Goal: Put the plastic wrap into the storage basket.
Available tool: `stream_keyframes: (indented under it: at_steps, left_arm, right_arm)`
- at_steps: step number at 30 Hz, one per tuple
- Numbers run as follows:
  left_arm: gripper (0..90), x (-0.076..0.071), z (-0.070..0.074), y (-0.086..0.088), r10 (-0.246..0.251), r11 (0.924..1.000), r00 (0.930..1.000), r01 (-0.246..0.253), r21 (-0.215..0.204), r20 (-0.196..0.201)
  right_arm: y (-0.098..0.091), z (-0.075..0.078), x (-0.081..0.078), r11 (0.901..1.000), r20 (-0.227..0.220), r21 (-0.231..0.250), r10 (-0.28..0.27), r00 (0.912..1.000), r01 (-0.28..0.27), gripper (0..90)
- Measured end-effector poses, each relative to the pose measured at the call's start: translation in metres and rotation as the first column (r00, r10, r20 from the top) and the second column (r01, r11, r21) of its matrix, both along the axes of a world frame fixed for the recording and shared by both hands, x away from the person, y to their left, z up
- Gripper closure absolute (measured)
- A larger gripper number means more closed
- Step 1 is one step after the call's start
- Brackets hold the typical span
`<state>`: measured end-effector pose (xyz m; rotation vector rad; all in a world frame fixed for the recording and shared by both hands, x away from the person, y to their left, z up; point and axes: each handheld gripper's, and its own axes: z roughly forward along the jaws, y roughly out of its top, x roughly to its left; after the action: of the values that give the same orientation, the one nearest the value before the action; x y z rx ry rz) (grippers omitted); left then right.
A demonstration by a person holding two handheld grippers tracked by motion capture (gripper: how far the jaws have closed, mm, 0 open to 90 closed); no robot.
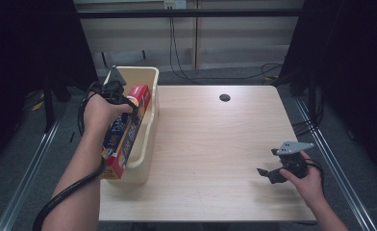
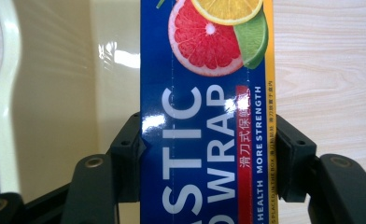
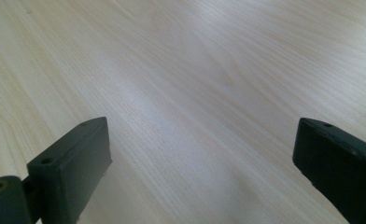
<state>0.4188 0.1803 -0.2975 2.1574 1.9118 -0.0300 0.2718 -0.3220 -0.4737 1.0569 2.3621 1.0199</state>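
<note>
High view: my left gripper [image 1: 121, 101] clamps plastic wrap box [image 1: 126, 130] across its width, slanted over bin [image 1: 148, 144] rim for stowing; right gripper [image 1: 273, 172] agape, idle on table [image 1: 210, 144].

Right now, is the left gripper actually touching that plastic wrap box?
Touching. The left gripper view shows the left gripper with both black jaws pressed flat against the two sides of the box, with no gap on either side.
</note>
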Motion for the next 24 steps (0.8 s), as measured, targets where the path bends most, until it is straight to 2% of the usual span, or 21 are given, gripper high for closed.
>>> stream_keyframes:
  at_steps: [10,13,24]
  left_arm:
    - [40.4,0.002,-0.007,0.001,0.003,1.0000,0.9999,-0.003,0.001,-0.016]
    - [40.4,0.002,-0.009,0.000,0.002,1.0000,1.0000,-0.002,0.005,-0.009]
    - [40.4,0.002,-0.020,-0.002,-0.003,1.0000,0.9992,0.003,-0.003,-0.039]
  right_arm:
    - [0.000,0.000,0.000,1.0000,-0.003,0.001,0.001,1.0000,-0.001,4.2]
    - [0.000,0.000,0.000,1.0000,0.000,-0.001,0.000,1.0000,0.000,4.2]
    - [0.000,0.000,0.000,1.0000,-0.002,0.002,0.000,1.0000,0.000,4.2]
